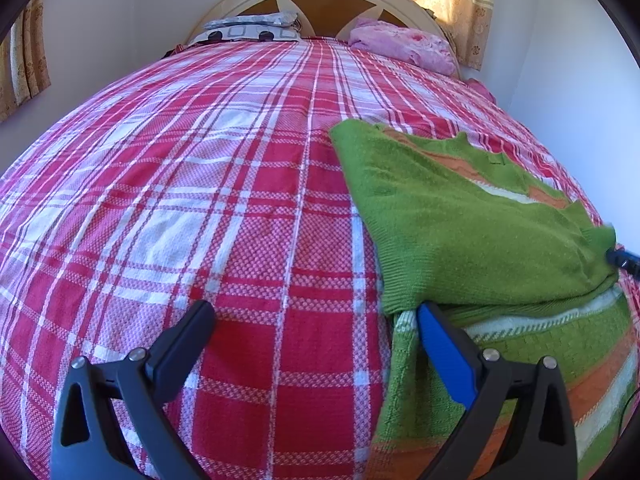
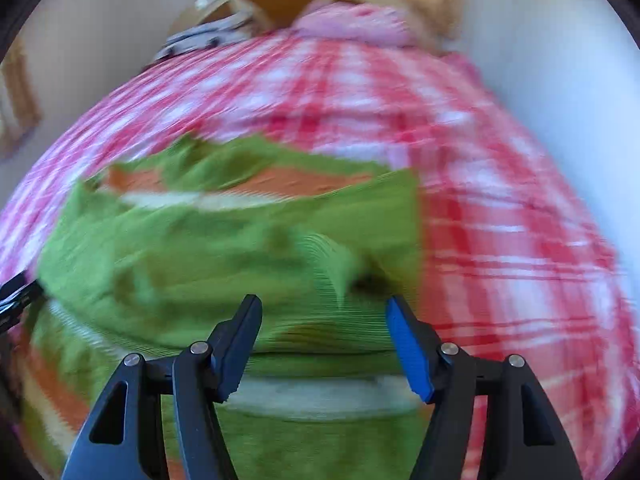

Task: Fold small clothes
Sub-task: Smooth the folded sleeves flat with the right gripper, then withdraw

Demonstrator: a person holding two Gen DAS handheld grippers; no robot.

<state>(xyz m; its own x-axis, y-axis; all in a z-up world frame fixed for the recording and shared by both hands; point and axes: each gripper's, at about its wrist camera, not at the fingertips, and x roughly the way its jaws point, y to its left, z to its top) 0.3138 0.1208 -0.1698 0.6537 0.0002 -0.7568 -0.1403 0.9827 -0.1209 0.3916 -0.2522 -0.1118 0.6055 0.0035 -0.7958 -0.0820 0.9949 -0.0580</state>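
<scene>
Both our hand-held grippers, left (image 1: pixel 316 328) and right (image 2: pixel 324 320), stand apart, gripping nothing. Beneath them we see a fuzzy green knit sweater (image 1: pixel 460 220) with orange and white stripes, folded over on the bed's (image 1: pixel 200 200) red-and-white woven plaid cover, near the white wall (image 1: pixel 580 80).

Left gripper (image 1: pixel 316 316): two black plastic arms, round silver screws on top, triangle holes in outer arms. Left finger black, right finger with bright blue pad. Right gripper (image 2: pixel 322 312): same look, black arms, silver screws, triangle holes, blue pad on right finger.
</scene>
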